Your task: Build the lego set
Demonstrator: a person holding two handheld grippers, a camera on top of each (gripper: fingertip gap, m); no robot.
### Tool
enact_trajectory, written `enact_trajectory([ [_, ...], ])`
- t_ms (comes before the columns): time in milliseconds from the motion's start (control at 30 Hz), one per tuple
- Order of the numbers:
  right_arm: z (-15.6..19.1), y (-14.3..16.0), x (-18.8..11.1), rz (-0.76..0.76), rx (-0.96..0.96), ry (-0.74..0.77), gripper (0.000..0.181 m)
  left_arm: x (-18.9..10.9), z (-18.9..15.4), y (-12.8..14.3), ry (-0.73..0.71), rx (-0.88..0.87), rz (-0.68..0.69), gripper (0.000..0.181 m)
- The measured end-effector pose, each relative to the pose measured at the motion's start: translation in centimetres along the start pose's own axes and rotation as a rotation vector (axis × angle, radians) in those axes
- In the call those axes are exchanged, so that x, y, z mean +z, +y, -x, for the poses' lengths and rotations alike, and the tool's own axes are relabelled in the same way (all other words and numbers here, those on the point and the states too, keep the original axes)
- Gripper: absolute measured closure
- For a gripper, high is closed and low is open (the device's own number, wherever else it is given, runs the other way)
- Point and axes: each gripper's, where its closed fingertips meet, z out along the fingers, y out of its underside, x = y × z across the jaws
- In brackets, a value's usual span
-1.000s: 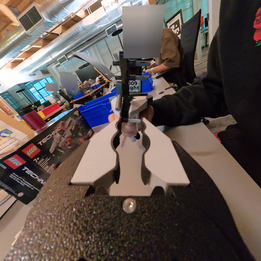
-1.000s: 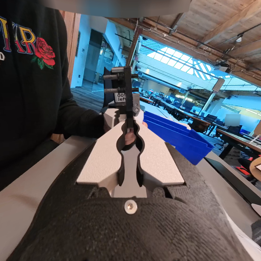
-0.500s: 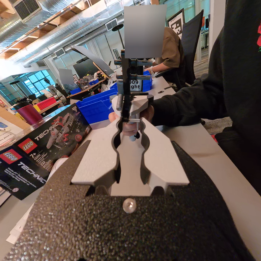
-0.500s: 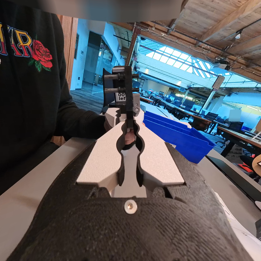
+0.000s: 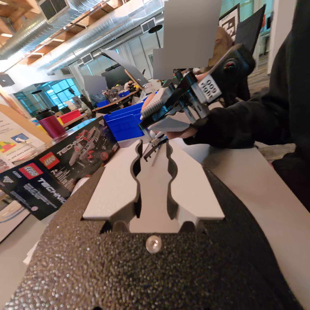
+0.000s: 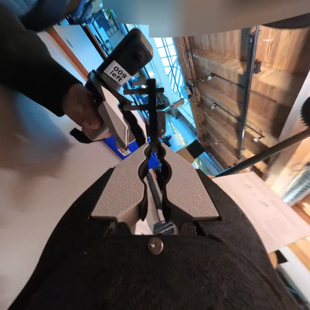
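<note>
Two grippers, one grip: with the left gripper (image 5: 154, 151) jaws apart and empty, only the right gripper (image 6: 155, 147) jaws pinch the black lego assembly (image 6: 151, 107) by its bottom tip above the surface (image 5: 234, 176), so it could pivot or slip free.

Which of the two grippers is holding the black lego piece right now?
The right gripper, shut on the black lego piece. The left gripper is open, with nothing held between its fingers.
</note>
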Motion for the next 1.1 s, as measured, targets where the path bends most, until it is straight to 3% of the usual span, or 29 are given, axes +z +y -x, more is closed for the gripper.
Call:
enact_trajectory([
  [167, 0.1, -0.3, 0.2, 0.021, -0.088, 0.021, 0.177, 0.3, 0.4, 0.2, -0.052, 0.043, 0.015, 0.171],
  [467, 0.4, 0.8, 0.6, 0.062, -0.074, 0.018, 0.176, 0.3, 1.4, 0.8, -0.076, -0.059, 0.033, 0.178],
  [633, 2.2, 3.5, 0.8, 0.142, 0.286, -0.128, 0.165, 0.4, 2.1, 4.5, -0.047, -0.378, 0.211, 0.178],
  [767, 3.0, 5.3, 1.0, 0.236, 0.509, -0.199, 0.176, 0.5, 1.3, 6.3, 0.022, -0.551, 0.283, 0.174],
  [867, 3.7, 7.3, 0.9, 0.34, 0.716, -0.218, 0.176, -0.4, 2.0, 7.9, -0.026, -0.516, 0.375, 0.147],
  [1000, 6.8, 8.9, 0.0, 0.521, 1.035, -0.372, 0.176, -2.6, 3.0, 8.4, -0.055, -0.33, 0.468, 0.133],
  [1100, 8.7, 8.4, -0.3, 0.582, 1.187, -0.472, 0.176, -3.3, 2.5, 7.1, -0.01, -0.246, 0.452, 0.141],
])
